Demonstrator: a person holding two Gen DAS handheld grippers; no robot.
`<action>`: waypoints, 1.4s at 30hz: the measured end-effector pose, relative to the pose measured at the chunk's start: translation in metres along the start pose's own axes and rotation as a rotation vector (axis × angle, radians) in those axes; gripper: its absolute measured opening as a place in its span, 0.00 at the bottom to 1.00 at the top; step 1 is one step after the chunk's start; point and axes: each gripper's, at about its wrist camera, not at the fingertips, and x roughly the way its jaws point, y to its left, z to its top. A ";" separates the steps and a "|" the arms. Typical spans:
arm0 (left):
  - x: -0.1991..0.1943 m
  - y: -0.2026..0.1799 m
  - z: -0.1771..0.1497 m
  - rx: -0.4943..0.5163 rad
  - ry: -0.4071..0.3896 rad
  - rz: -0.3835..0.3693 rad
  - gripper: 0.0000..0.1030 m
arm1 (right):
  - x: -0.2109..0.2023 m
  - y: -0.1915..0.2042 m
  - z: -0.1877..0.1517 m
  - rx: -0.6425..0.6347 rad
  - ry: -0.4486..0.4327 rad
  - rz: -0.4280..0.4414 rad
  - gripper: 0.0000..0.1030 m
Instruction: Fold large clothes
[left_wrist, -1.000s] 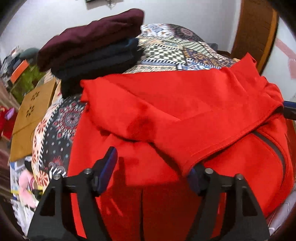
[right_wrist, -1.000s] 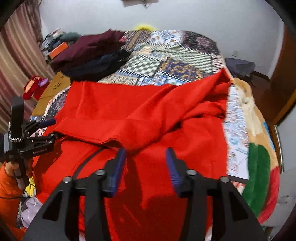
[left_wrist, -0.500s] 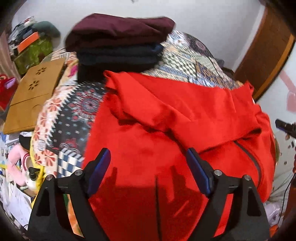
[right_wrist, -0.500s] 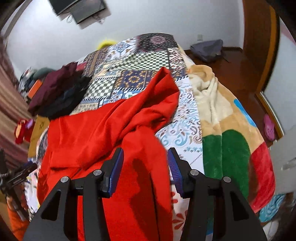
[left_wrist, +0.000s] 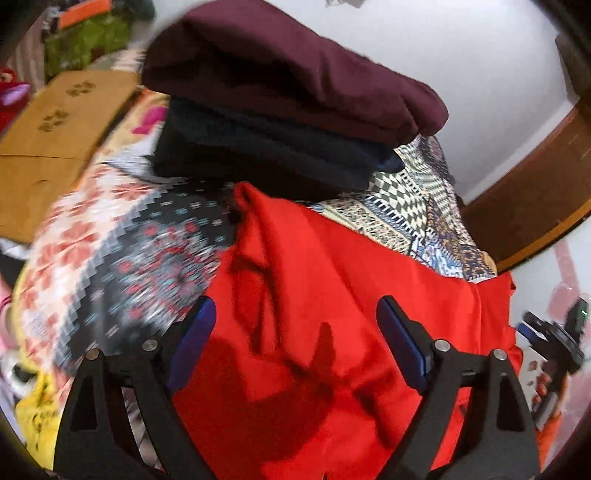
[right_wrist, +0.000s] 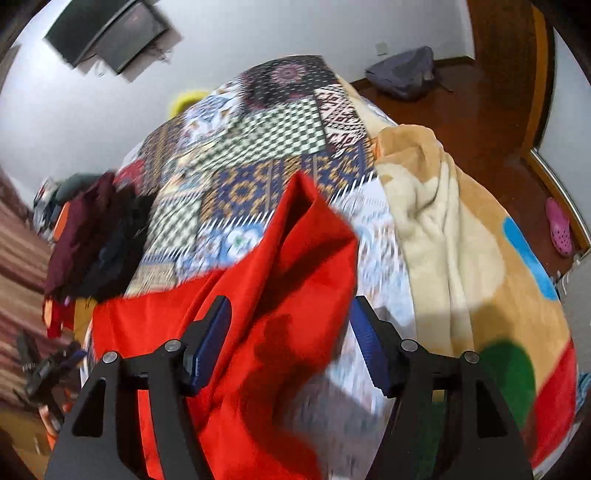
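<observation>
White walls (right_wrist: 258, 40), dark screen (right_wrist: 107, 33) mounted high, brown wooden floor (right_wrist: 491, 122), wooden door frame (left_wrist: 532, 206), bed with patchwork cover (right_wrist: 258, 147), striped curtain (right_wrist: 18, 266)

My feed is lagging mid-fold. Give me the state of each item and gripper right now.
Red garment: partly folded, rumpled on the bed, not gripped.
Left gripper: jaws opening, nothing pinched, above the red fabric.
Right gripper: jaws opening, red cloth beneath them, not clamped.
Maroon garment: folded, top of the stack.
Dark garments: folded, under the maroon one.
Beige blanket: unfolded, bunched.
</observation>
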 end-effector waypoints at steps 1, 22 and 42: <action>0.010 0.001 0.005 0.002 0.014 0.000 0.86 | 0.007 -0.003 0.007 0.016 0.003 -0.016 0.61; 0.036 -0.017 0.026 0.104 -0.028 0.028 0.14 | 0.045 0.017 0.055 -0.053 0.024 0.066 0.08; 0.050 0.036 0.052 0.004 -0.020 0.174 0.20 | 0.104 0.067 0.070 -0.220 0.010 -0.113 0.08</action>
